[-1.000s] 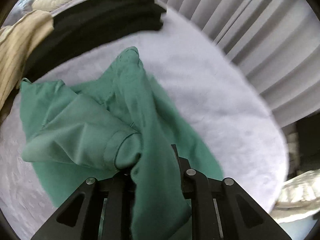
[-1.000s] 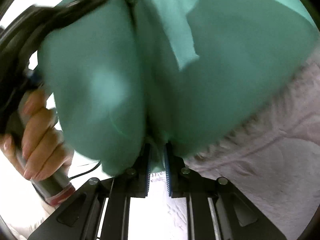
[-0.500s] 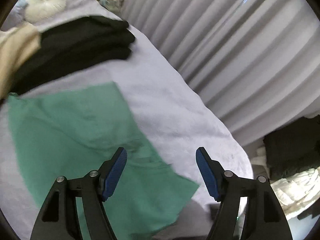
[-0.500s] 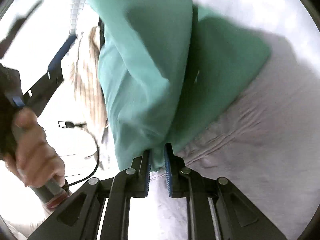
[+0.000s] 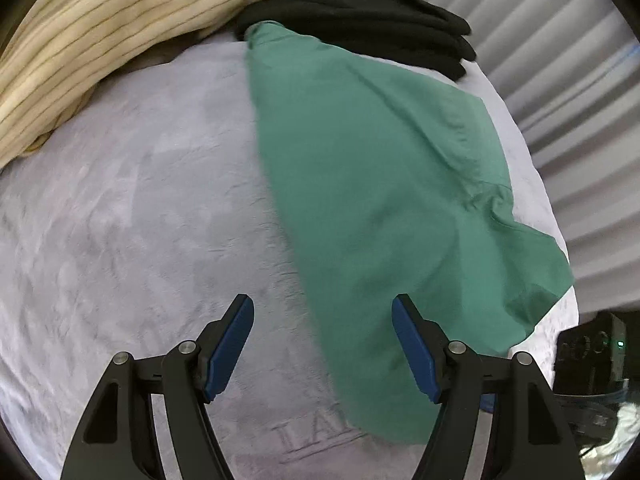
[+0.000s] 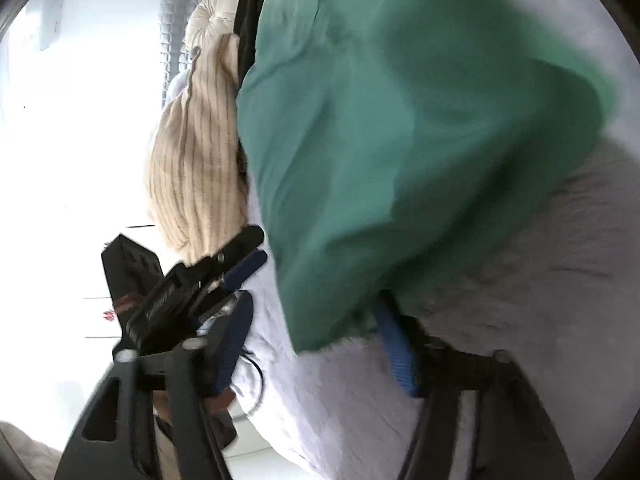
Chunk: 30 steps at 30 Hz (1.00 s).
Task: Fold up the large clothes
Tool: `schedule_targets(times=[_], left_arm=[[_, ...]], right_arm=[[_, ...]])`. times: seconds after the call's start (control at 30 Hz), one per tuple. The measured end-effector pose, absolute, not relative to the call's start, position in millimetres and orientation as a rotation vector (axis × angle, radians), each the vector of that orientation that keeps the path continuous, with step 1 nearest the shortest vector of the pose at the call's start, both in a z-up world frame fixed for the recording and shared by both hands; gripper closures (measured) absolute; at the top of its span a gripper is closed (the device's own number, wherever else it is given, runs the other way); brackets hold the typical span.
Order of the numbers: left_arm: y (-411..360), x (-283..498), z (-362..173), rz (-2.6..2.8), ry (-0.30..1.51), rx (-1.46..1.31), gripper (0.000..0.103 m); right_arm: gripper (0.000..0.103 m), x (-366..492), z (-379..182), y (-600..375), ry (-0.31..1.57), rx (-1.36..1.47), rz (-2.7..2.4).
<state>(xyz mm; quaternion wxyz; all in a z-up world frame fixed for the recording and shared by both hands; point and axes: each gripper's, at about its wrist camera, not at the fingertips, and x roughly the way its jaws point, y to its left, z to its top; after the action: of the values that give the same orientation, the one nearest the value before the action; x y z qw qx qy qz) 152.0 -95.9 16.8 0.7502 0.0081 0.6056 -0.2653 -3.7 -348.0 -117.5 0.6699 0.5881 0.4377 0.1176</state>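
Observation:
A green garment (image 5: 380, 184) lies spread on the grey blanket (image 5: 132, 208), one long edge running down the middle of the left wrist view. My left gripper (image 5: 322, 308) is open above that edge, and its blue pads (image 5: 230, 344) touch nothing. In the right wrist view the green garment (image 6: 400, 140) bulges up close to the camera. Its lower corner hangs between the jaws of my right gripper (image 6: 314, 304). Those jaws are opening, and their pads stand clear of the cloth. Just left of them shows one of the left gripper's blue pads (image 6: 246, 264).
A cream striped garment (image 5: 100, 40) and a stack of folded black clothes (image 5: 380, 20) lie at the far side of the blanket. Pleated curtains (image 5: 568, 80) run along the right. A black device (image 5: 592, 352) sits off the bed's right edge. A round cushion (image 6: 216, 20) lies beyond.
My left gripper let go of the green garment, opened wide and swung across the bed. The garment now lies flat. My right gripper's jaws parted from the cloth corner they pinched.

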Motion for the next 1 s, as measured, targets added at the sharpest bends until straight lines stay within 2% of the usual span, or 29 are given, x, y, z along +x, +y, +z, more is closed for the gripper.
schedule_targets(times=[0.03,0.07,0.2,0.33,0.4,0.47,0.6,0.77,0.87,0.97,1.0], left_arm=[[-92.2,153.4,20.9,-0.579,1.313,0.015,0.03],[-91.4,152.9,23.8,-0.582,1.303,0.017,0.03],[-89.0,152.6,24.8,-0.592,1.263,0.041,0.03],[-95.0,147.4,1.9,-0.563,1.335,0.045,0.03],[-102.6,143.8,-11.0,-0.545,1.359,0.048,0.03],[-101.0,139.2,-11.8,-0.55,1.35,0.044,0.03],[-97.8,137.3,-6.2,-0.548,1.332,0.062,0.03],[-104.3,135.5,8.4,-0.571,1.289,0.05,0.03],[-117.5,129.0,6.3,-0.592,1.299,0.043,0.03],[-120.4,111.4,-2.5,-0.629,1.308,0.033,0.03],[-119.8,107.2,-6.8,-0.633,1.315,0.045,0.03]], right_arm=[[0.093,1.3,-118.9,-345.9,0.999,1.331,0.235],[0.094,22.3,-124.9,-333.4,0.994,1.349,0.224],[0.094,22.4,-134.3,-313.3,0.999,1.391,0.259],[0.094,18.0,-166.1,-297.3,1.059,1.436,0.23],[0.085,18.3,-167.6,-298.1,1.073,1.459,0.244],[0.082,18.4,-150.7,-304.0,1.109,1.366,0.258],[0.081,12.2,-103.0,-318.6,1.132,1.15,0.287],[0.081,32.7,-47.5,-340.4,1.052,0.926,0.223],[0.081,52.5,-46.1,-368.6,1.076,0.829,0.118],[0.082,57.2,-76.8,-394.2,1.148,0.743,-0.026],[0.089,54.3,-89.0,-403.4,1.176,0.752,-0.057]])
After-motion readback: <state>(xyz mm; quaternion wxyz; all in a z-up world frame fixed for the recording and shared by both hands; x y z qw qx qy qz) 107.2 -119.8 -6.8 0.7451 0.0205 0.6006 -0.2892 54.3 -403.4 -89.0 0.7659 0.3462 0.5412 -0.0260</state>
